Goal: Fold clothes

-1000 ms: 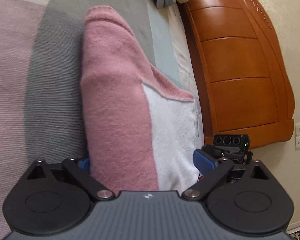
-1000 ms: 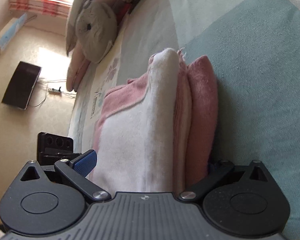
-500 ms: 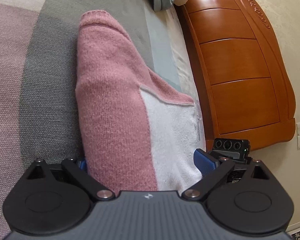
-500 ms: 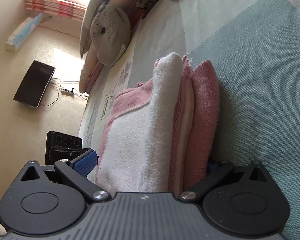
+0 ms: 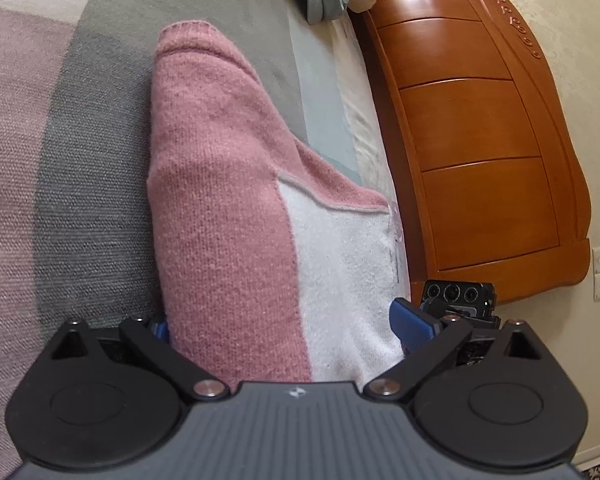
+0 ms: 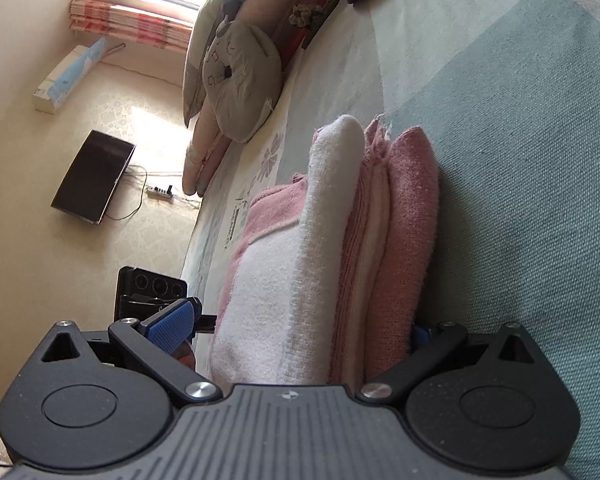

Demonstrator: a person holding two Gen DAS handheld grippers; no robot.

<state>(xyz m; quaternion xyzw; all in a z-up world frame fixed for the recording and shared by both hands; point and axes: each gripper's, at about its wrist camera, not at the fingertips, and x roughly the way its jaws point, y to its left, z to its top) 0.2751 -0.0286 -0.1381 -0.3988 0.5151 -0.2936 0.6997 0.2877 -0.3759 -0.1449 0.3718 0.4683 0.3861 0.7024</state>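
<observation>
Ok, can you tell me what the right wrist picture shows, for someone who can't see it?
A folded pink and white sweater sits between the right gripper's spread blue fingers on a bed. A plush bunny lies farther back.

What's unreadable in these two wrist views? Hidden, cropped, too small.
- Left wrist view: the left claw inner finger sits behind the folded sweater, so contact is unclear.
- Right wrist view: the right claw finger on the bed side is buried under the same bundle.
- Both views: the sweater's near end is cut off by the claw body.
- Left wrist view: carved marks on the headboard are too small to read.
</observation>
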